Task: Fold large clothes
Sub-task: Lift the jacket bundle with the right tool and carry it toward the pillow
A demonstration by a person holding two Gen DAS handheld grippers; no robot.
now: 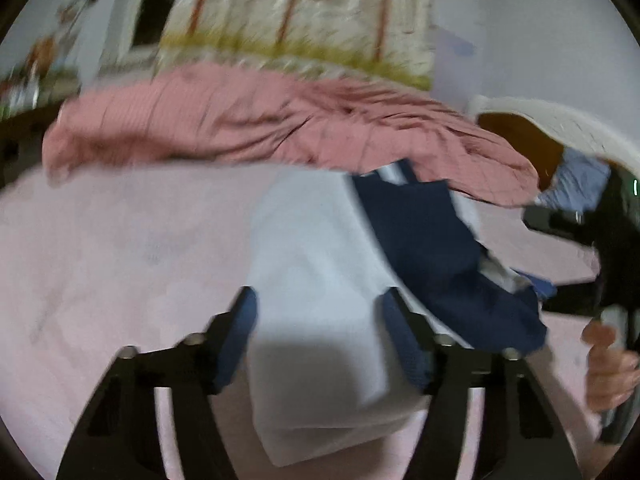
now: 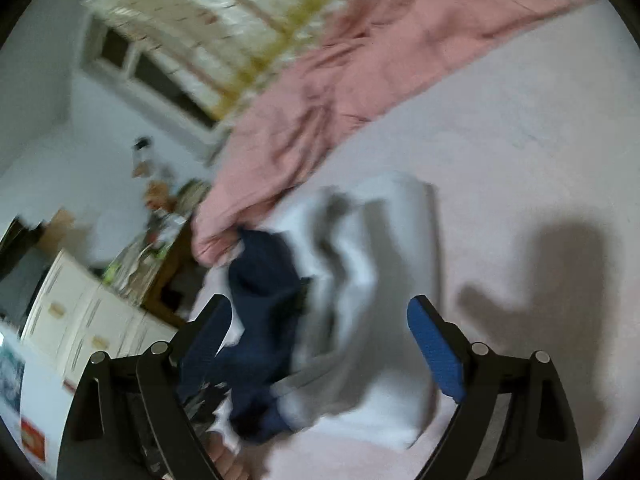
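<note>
A white and navy garment lies crumpled on the pale pink bed sheet. Its navy part lies to the right in the left wrist view. My left gripper is open, its blue pads either side of the white cloth, just above it. In the right wrist view the same garment lies bunched, its navy part at the left. My right gripper is open wide above it. The right gripper and the hand holding it show at the right edge of the left wrist view. Both views are blurred.
A pink quilt lies bunched along the far side of the bed, also seen in the right wrist view. A patterned curtain hangs behind. A white drawer unit and cluttered desk stand beside the bed.
</note>
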